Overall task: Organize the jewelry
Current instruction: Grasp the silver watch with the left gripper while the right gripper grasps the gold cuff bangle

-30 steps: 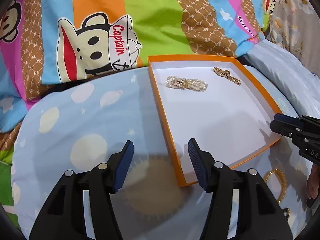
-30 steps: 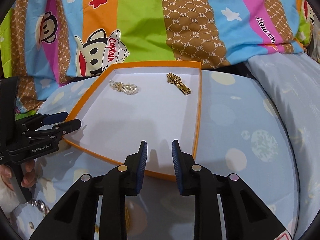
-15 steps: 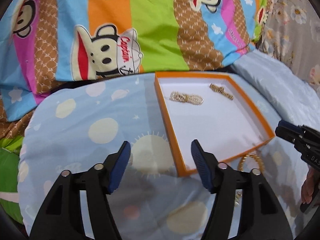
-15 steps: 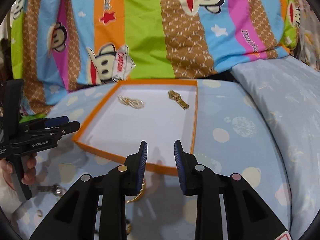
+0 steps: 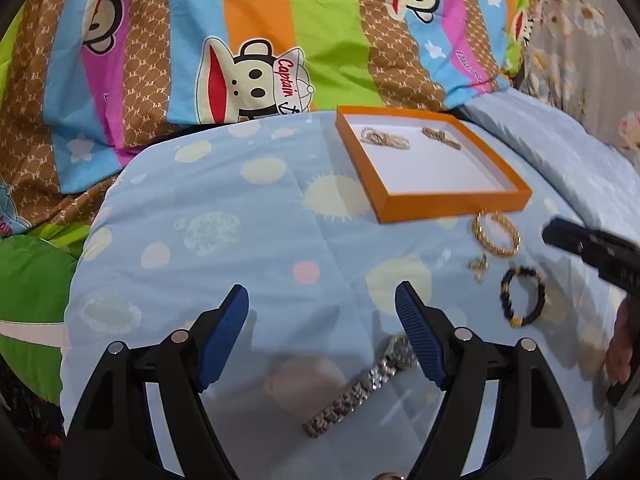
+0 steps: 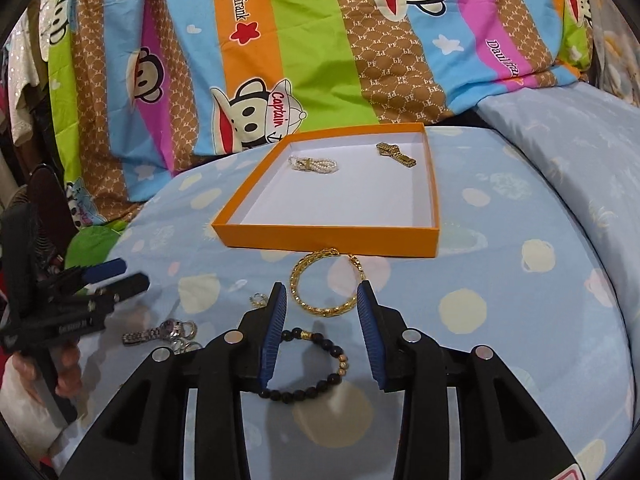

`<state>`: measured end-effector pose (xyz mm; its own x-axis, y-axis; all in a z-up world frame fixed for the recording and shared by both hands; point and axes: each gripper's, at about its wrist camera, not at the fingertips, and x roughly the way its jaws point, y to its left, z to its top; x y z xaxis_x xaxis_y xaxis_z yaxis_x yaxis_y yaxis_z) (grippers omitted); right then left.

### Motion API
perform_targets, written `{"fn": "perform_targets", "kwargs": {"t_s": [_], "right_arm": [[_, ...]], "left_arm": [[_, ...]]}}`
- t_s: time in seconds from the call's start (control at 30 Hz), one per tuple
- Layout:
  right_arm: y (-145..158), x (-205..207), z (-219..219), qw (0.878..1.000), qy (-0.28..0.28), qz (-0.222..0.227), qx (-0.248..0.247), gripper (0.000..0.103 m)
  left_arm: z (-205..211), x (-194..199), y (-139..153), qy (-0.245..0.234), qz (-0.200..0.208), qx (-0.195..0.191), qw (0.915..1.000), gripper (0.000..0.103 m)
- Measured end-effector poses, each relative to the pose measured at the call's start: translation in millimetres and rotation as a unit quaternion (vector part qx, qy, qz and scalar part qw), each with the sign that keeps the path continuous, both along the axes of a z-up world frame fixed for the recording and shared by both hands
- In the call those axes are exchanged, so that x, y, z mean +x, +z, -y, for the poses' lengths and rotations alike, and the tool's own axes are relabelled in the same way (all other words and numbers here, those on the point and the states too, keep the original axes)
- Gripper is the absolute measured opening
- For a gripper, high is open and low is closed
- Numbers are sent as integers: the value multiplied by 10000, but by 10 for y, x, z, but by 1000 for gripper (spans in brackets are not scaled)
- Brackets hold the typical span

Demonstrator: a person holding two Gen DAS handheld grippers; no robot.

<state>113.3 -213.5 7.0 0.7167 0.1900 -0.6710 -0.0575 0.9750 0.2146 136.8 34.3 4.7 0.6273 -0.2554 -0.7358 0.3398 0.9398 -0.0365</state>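
Observation:
An orange box (image 6: pixel 328 238) (image 5: pixel 452 202) with a white floor holds a pearl bracelet (image 6: pixel 314 164) (image 5: pixel 386 140) and a gold watch band (image 6: pixel 396 154) (image 5: pixel 442 138). On the blue quilt in front of it lie a gold chain bracelet (image 6: pixel 324 280) (image 5: pixel 496 234), a black bead bracelet (image 6: pixel 308 364) (image 5: pixel 522 298), a small gold charm (image 5: pixel 478 266) and a silver watch (image 5: pixel 356 394) (image 6: pixel 160 332). My right gripper (image 6: pixel 322 328) is open and empty above the two bracelets. My left gripper (image 5: pixel 322 332) is open and empty above the silver watch.
A striped monkey-print duvet (image 6: pixel 320 40) is piled behind the box. A pale blue pillow (image 6: pixel 580 140) lies at the right. Small silver rings (image 6: pixel 186 344) lie beside the watch. A green cloth (image 5: pixel 32 280) sits at the left edge of the quilt.
Both grippers have pulled back and up from the box, bringing the loose jewelry on the quilt into view. The right gripper's jaws have opened wider.

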Motion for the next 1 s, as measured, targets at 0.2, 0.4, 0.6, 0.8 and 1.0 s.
{"fn": "perform_targets", "kwargs": {"t_s": [0.2,0.4,0.6,0.8,1.0], "right_arm": [[-110,104,-62,9992,-334,-173,163,60],[-232,267,-174,9974,-556,-466,-59,69],[-326,399,-266,9952,-658,-659,-313,68],[-349,407,-274,9940,-751,-670,-433,56],[-336,384,-265,9947,-744,-598,-387,55]], "left_arm": [[89,-154,-125,-129,92,202,9997,78],[139,-193,-174,-206,104,250,9994,86],[85,-146,-195,-90,-13,162,9998,86],[85,-137,-203,-78,-58,144,9998,86],[86,-132,-201,-78,-62,145,9998,86]]}}
